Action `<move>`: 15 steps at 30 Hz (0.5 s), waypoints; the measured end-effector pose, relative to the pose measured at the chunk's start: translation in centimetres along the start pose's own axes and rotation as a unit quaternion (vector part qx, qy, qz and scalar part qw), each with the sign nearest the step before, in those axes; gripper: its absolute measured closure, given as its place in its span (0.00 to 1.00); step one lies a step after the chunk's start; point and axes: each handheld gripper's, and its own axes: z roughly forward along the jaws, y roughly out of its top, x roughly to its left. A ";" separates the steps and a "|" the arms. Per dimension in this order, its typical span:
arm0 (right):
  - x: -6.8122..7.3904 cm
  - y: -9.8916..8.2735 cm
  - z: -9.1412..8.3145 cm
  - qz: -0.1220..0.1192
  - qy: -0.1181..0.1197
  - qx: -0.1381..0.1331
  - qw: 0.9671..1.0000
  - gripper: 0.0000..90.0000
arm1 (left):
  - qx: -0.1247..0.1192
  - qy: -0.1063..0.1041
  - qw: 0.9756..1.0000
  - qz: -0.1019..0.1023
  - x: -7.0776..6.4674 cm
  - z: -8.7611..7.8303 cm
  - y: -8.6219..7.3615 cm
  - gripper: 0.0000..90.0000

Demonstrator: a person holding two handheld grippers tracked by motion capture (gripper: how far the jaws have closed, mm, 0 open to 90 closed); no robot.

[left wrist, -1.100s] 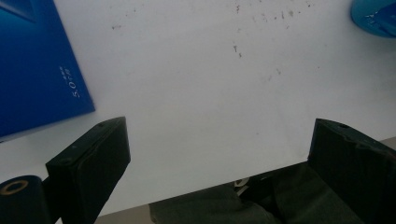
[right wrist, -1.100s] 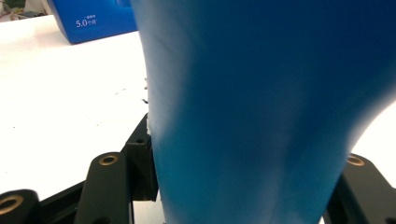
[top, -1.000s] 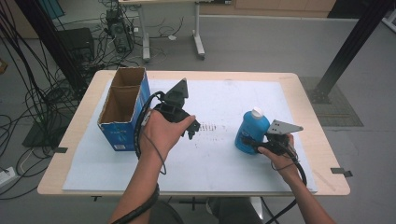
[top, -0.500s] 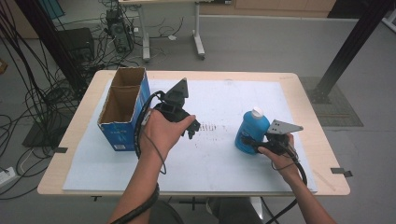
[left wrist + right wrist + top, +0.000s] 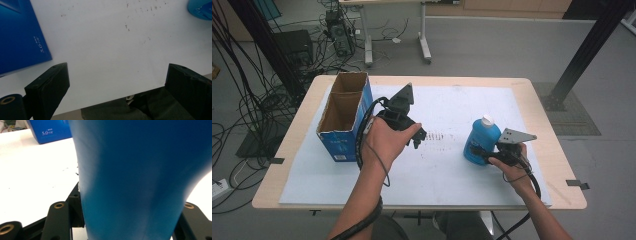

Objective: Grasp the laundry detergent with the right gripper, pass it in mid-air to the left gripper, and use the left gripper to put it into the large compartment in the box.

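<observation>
Nothing moved; right gripper [image 5: 484, 151] jaws clamp bottle [image 5: 480, 140], left gripper [image 5: 418, 136] jaws wide apart over bench [image 5: 452, 105] near box [image 5: 343, 120].

One blue bottle [image 5: 482, 140] with a white cap. One open blue cardboard box [image 5: 343, 120], two compartments. One white sheet [image 5: 452, 175] on one wooden table [image 5: 562, 195]. Two handheld grippers: left gripper [image 5: 418, 136], right gripper [image 5: 479, 152].

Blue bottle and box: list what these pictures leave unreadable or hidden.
- Blue bottle: in the right gripper view it sits too close and blurred; any label is unreadable, cap cut off by the top edge.
- Right gripper: in the high view the bottle hides where its jaws press.
- Blue box: high view, its floor is in shadow.
- Box print: left gripper view, too small.
</observation>
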 end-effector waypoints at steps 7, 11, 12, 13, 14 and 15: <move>0.0 0.0 0.0 -0.001 0.001 0.001 1.000 0.47 | 0.003 0.001 1.000 0.002 0.0 0.2 0.0 0.07; 0.0 0.0 0.0 0.000 0.002 0.001 1.000 0.47 | 0.003 0.001 1.000 0.002 0.0 0.2 0.0 0.07; -0.1 0.0 0.0 0.000 0.002 0.001 1.000 0.47 | 0.004 0.001 1.000 0.002 0.0 0.3 0.0 0.07; -0.1 0.0 0.0 0.000 0.002 0.001 1.000 0.47 | 0.004 0.001 1.000 0.002 0.0 0.3 0.0 0.07; -0.1 0.0 0.0 0.000 0.002 0.002 1.000 0.47 | 0.004 0.001 1.000 0.002 0.0 0.3 0.0 0.07; -0.1 0.0 0.0 0.000 0.002 0.002 1.000 0.47 | 0.004 0.000 1.000 0.001 -0.1 0.3 0.0 0.07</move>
